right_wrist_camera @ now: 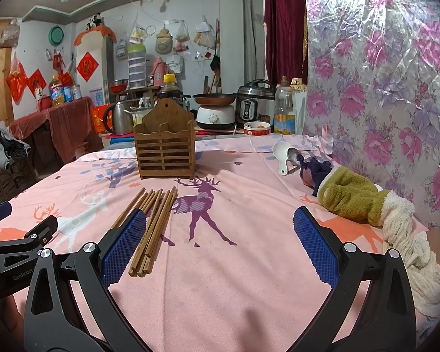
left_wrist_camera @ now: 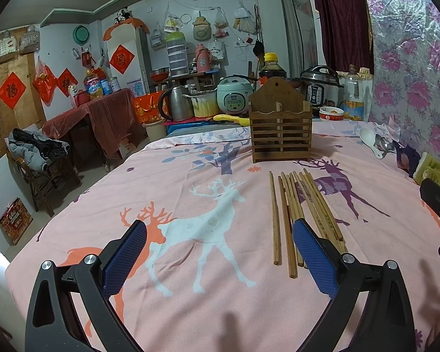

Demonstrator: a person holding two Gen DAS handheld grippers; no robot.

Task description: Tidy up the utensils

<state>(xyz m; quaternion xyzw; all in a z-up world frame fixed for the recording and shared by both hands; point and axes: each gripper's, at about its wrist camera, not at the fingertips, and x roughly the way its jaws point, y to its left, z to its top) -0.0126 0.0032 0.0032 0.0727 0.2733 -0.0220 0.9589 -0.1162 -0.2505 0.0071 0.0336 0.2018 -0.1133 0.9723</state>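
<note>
Both jaws apart, empty; chopsticks (right_wrist_camera: 151, 228) bunched beyond left gripper (left_wrist_camera: 220, 259), right gripper (right_wrist_camera: 220, 248) — pinching several risks scattering short of holder (right_wrist_camera: 165, 146)

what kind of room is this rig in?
Most likely a home kitchen and dining room in a lived-in house. A pressure cooker, a kettle and an oil bottle crowd the counter behind a cloth-covered table that holds chopsticks and a wooden utensil holder.
</note>
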